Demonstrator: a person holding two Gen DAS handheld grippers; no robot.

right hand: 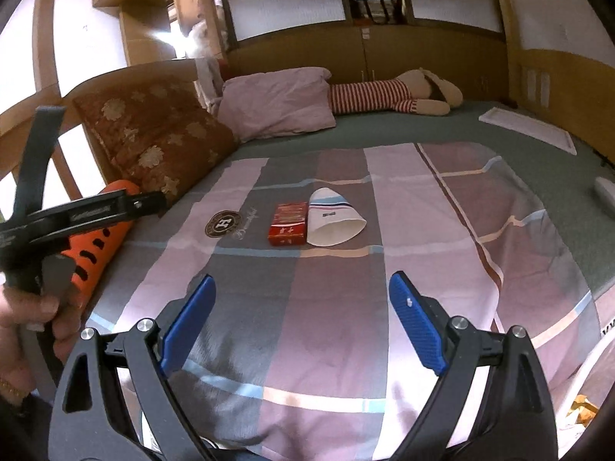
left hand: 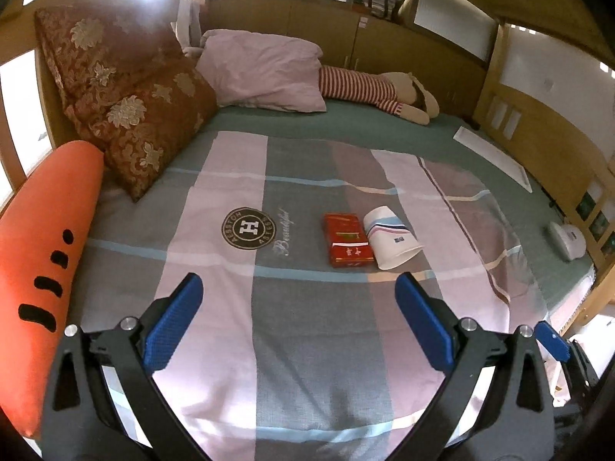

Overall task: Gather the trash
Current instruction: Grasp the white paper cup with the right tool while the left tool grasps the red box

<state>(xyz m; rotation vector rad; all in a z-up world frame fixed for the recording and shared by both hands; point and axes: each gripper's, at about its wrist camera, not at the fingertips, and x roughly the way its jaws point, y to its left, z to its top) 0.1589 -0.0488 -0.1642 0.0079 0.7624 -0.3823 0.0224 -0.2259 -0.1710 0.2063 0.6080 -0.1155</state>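
Note:
A red cigarette box point(left hand: 347, 239) lies flat on the striped quilt point(left hand: 269, 176), touching a white paper cup point(left hand: 390, 237) that lies on its side to its right. Both show in the right wrist view too, the box point(right hand: 287, 223) and the cup point(right hand: 333, 217). My left gripper point(left hand: 299, 283) is open and empty, hovering over the quilt short of the box. My right gripper point(right hand: 302, 283) is open and empty, also short of both items. One blue pad of the right gripper point(left hand: 552, 340) shows at the left view's right edge.
Patterned red cushions point(left hand: 127, 107), a pink pillow point(left hand: 265, 69) and a striped plush toy point(left hand: 369, 86) lie at the bed's head. An orange carrot-shaped cushion point(left hand: 46, 253) lies along the left side. A white device point(left hand: 568, 239) sits at the right. Wooden bed frame surrounds the mattress.

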